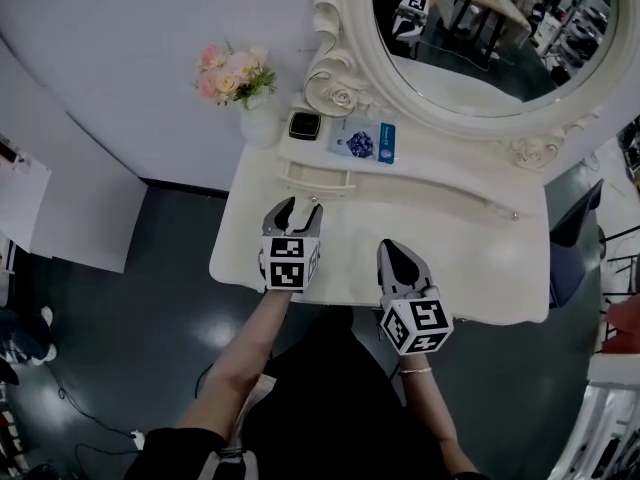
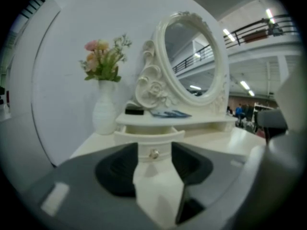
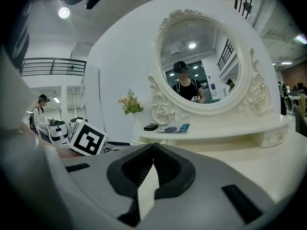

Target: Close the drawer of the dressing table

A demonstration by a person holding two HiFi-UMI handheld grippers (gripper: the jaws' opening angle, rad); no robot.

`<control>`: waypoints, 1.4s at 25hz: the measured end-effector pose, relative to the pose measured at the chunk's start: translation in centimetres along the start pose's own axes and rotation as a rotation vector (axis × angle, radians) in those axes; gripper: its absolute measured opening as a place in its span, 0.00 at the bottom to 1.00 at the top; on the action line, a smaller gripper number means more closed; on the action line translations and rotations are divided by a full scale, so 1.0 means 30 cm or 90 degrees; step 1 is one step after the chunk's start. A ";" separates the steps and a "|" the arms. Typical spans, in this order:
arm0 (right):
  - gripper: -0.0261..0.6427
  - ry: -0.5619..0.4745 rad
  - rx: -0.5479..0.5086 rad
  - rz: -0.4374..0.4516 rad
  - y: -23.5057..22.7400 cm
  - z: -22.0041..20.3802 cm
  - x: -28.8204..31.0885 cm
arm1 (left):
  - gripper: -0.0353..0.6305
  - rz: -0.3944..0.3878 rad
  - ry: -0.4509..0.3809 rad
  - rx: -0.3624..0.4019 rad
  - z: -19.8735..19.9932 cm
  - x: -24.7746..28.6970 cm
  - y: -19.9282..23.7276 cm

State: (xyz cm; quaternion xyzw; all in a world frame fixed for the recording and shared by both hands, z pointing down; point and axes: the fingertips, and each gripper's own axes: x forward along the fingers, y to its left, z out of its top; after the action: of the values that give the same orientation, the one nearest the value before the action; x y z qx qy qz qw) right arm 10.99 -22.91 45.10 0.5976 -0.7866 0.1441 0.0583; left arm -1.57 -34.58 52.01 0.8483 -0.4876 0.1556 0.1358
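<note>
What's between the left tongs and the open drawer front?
Nothing visible. The left tongs are open and aimed at the drawer, its knob showing in the gap between the jaws, with only bare tabletop between. The vase stands off to the side.

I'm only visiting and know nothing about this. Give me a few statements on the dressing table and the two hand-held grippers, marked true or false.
1. The small drawer is pulled out. True.
2. The left gripper is clamped on the drawer's knob. False: its jaws stand apart, aimed at the knob without gripping it.
3. The right gripper has its jaws together with nothing in them. True.
4. The vase of flowers stands to the right of the mirror. False: it stands to its left.
5. A blue packet lies on the shelf under the mirror. True.
</note>
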 end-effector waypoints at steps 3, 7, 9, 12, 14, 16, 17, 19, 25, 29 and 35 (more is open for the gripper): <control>0.05 -0.002 0.002 0.000 -0.016 0.012 0.011 | 0.38 0.008 0.012 0.001 -0.012 0.038 0.007; 0.05 -0.002 0.001 0.003 -0.030 0.015 0.022 | 0.38 0.019 0.023 0.001 -0.027 0.083 0.012; 0.05 -0.001 0.002 0.005 -0.036 0.016 0.027 | 0.38 0.024 0.027 0.002 -0.028 0.100 0.012; 0.05 0.001 0.001 0.008 -0.049 0.017 0.034 | 0.38 0.027 0.034 0.005 -0.031 0.124 0.010; 0.05 0.003 0.002 0.008 -0.058 0.018 0.038 | 0.38 0.031 0.036 0.007 -0.030 0.136 0.011; 0.05 0.004 0.002 0.008 -0.065 0.018 0.041 | 0.38 0.039 0.040 0.007 -0.036 0.142 0.018; 0.05 0.004 0.002 0.008 -0.069 0.017 0.043 | 0.38 0.042 0.041 0.007 -0.038 0.145 0.021; 0.05 0.005 0.002 0.009 -0.076 0.017 0.048 | 0.38 0.045 0.042 0.004 -0.036 0.153 0.025; 0.05 0.010 0.001 0.014 -0.086 0.017 0.063 | 0.39 0.052 0.044 -0.001 -0.016 0.175 0.027; 0.05 0.010 0.001 0.013 -0.095 0.019 0.068 | 0.39 0.055 0.043 0.003 -0.005 0.192 0.027; 0.05 0.014 0.000 0.010 -0.104 0.013 0.067 | 0.39 0.067 0.046 -0.008 0.008 0.228 0.030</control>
State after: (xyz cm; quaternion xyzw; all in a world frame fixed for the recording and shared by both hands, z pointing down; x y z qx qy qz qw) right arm 13.46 -25.63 45.76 0.5894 -0.7908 0.1513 0.0659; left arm 0.93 -40.50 54.57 0.8145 -0.5273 0.1899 0.1499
